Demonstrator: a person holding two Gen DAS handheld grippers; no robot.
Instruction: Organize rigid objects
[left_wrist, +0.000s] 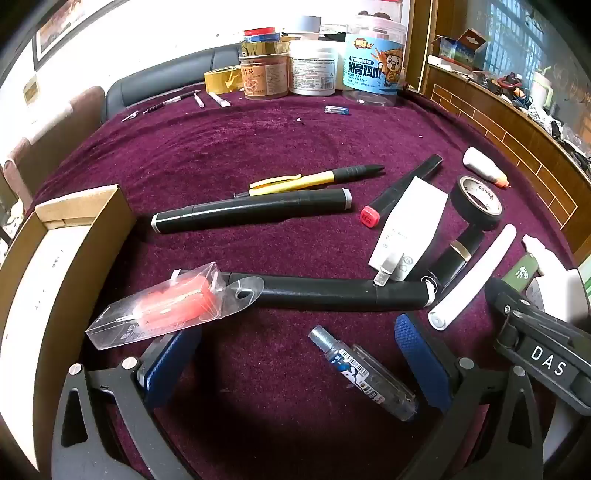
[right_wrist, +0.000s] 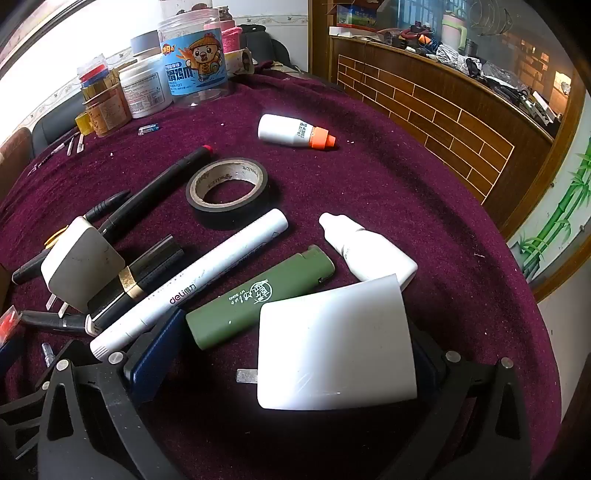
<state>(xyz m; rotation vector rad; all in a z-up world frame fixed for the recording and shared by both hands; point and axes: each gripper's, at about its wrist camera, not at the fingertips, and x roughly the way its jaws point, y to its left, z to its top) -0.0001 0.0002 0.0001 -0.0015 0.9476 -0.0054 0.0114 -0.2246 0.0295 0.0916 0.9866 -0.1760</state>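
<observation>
Rigid items lie scattered on a purple cloth. My left gripper (left_wrist: 295, 363) is open and low over the cloth, with a clear lead tube (left_wrist: 364, 373) lying loose between its blue pads. A clear pack with a red insert (left_wrist: 162, 306) rests over the left finger's tip, beside a cardboard box (left_wrist: 55, 258). My right gripper (right_wrist: 291, 365) is open around a white charger block (right_wrist: 336, 343). The block hides the right pad and stands clear of the left pad (right_wrist: 155, 363). A green lighter (right_wrist: 258, 295) and a white marker (right_wrist: 192, 280) lie just ahead.
Long black markers (left_wrist: 251, 212), a yellow pen (left_wrist: 314, 179), black tape (right_wrist: 227, 188), a beige charger (right_wrist: 81, 266), a white dropper bottle (right_wrist: 369, 251) and an orange-capped bottle (right_wrist: 295, 131) crowd the middle. Jars (left_wrist: 314, 70) line the far edge. A wooden counter (right_wrist: 443, 110) stands at right.
</observation>
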